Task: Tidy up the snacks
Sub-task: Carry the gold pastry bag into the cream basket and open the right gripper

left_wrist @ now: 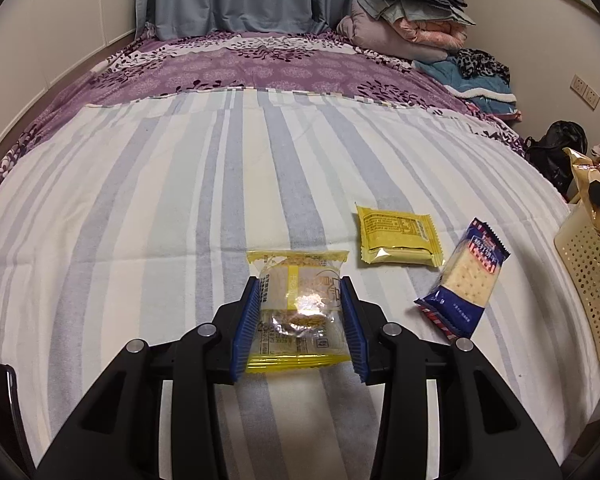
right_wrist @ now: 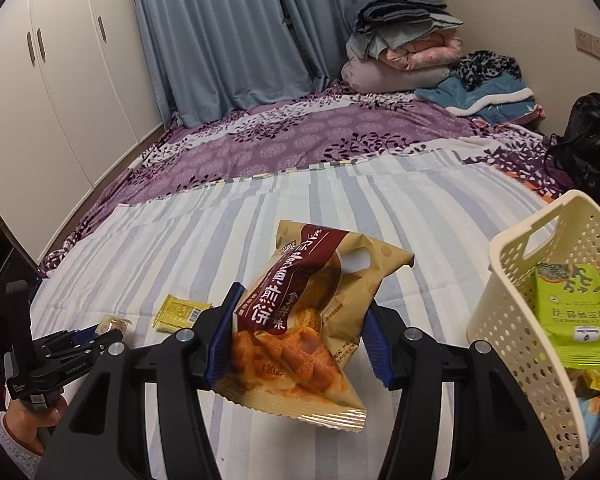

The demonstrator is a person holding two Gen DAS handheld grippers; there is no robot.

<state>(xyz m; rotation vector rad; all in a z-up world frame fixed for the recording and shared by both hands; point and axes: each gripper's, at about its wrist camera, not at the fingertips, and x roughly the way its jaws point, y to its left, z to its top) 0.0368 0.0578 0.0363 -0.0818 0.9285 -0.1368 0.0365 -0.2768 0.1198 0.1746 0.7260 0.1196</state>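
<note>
The cream perforated plastic basket [right_wrist: 512, 320] is cut off at the right frame edge, its lower contents only partly legible beyond a green seaweed packet [right_wrist: 576, 316]. The right gripper [right_wrist: 300, 332] pinches a crinkled tan waffle-biscuit bag [right_wrist: 300, 320], held above the striped bedsheet [left_wrist: 140, 200] beside the basket. The left gripper [left_wrist: 300, 316] straddles a clear-and-yellow cake packet [left_wrist: 298, 304] lying on the sheet, pads at its sides; firm contact cannot be confirmed. Nearby lie a yellow foil packet [left_wrist: 398, 236] and a blue cracker packet [left_wrist: 464, 280].

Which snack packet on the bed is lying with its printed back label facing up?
The opaque yellow packet, beside the blue cracker packet; its back label faces up, unlike the others.
</note>
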